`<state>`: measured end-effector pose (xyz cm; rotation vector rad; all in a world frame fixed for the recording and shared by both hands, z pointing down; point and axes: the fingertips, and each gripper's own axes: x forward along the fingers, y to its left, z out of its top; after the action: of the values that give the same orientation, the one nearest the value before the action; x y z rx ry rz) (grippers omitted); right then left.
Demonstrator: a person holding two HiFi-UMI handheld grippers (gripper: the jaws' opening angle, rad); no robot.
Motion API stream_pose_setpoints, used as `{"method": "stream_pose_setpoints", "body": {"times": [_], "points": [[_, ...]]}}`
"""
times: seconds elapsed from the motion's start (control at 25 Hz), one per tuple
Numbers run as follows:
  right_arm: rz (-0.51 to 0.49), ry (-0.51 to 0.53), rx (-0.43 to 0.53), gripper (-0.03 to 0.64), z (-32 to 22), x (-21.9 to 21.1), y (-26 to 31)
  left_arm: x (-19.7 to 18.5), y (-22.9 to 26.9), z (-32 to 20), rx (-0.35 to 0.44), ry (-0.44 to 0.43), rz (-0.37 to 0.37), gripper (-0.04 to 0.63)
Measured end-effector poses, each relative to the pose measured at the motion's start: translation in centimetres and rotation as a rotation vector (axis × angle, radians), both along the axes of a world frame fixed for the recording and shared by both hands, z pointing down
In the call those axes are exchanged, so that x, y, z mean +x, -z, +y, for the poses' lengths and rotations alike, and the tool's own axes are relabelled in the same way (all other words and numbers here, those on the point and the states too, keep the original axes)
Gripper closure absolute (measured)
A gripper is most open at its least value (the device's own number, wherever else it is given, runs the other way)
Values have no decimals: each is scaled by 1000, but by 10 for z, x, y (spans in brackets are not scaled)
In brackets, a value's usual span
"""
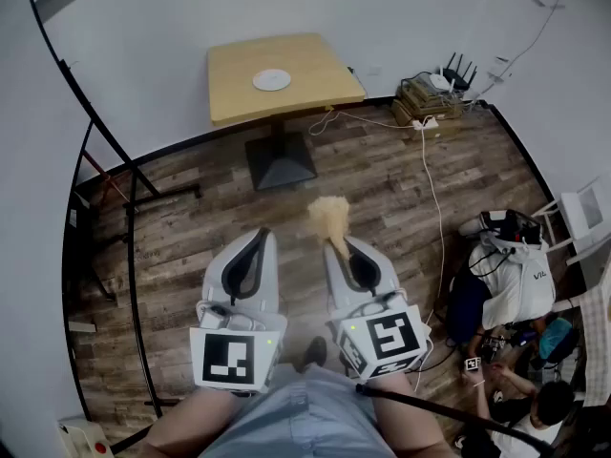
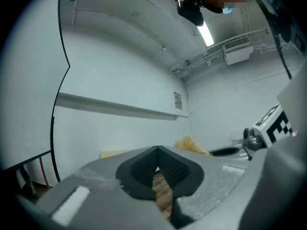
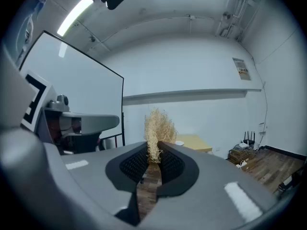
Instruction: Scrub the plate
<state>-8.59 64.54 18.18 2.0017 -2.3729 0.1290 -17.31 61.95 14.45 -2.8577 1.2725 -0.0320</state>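
Observation:
A white plate (image 1: 272, 80) lies on a small yellow table (image 1: 315, 74) across the room. It shows as a small white disc (image 3: 179, 143) on the table (image 3: 196, 143) in the right gripper view. My right gripper (image 1: 341, 245) is shut on a tan straw-like scrubber (image 1: 329, 219), whose tuft (image 3: 157, 128) sticks up from between the pads. My left gripper (image 1: 259, 239) is held beside it, shut with nothing between its pads (image 2: 144, 166). Both are held close to my body, well short of the table.
The floor is dark wood planks (image 1: 382, 184). A black metal frame (image 1: 134, 246) stands at the left. Boxes, a router and cables (image 1: 434, 93) sit by the back wall on the right. A person sits among bags and gear (image 1: 516, 275) at the right.

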Motion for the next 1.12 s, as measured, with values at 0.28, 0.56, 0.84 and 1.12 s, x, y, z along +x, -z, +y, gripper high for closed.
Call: {"method": "stream_pose_setpoints", "body": {"times": [0.28, 0.56, 0.84, 1.12], "points": [[-29, -7, -20, 571, 12, 27, -13, 31, -10, 10, -15, -17, -17, 575], [-89, -1, 6, 571, 20, 60, -15, 64, -9, 19, -8, -9, -49, 575], [-197, 37, -51, 568, 15, 75, -48, 76, -38, 21, -72, 23, -107, 575], [-207, 67, -104, 568, -32, 80, -62, 74, -50, -27, -114, 64, -96, 575]]}}
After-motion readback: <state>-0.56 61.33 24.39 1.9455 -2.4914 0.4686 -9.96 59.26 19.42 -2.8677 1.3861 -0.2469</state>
